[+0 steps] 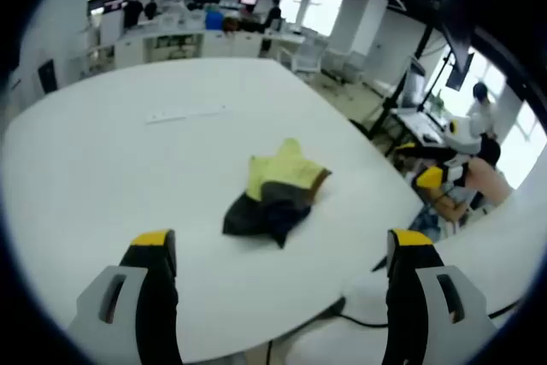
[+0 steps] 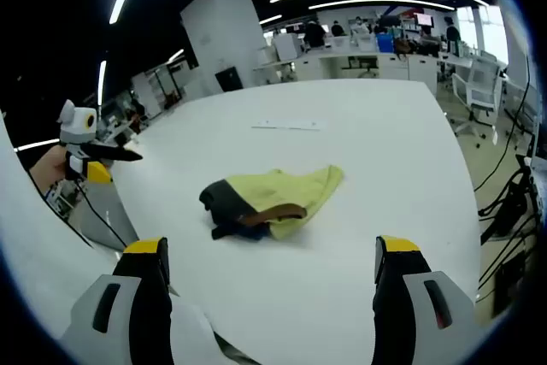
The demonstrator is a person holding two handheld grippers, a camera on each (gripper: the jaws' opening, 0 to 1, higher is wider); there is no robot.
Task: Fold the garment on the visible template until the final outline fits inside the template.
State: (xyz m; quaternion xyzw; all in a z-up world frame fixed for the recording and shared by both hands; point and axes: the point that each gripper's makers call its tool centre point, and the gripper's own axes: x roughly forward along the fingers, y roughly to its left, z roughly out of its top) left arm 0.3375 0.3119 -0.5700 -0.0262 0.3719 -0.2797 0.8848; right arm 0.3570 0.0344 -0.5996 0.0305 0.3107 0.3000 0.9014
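Both grippers (image 1: 282, 250) (image 2: 269, 254) gape above the crumpled garment (image 2: 269, 198), lying crosswise.

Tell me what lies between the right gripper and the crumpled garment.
Only bare white table: in the right gripper view nothing sits between the right gripper, its jaws apart, and the garment.

- I see a broad white table (image 1: 102, 168).
- A crumpled yellow-and-dark garment (image 1: 275, 190) lies on it.
- A thin pale strip (image 1: 186, 114) lies farther back.
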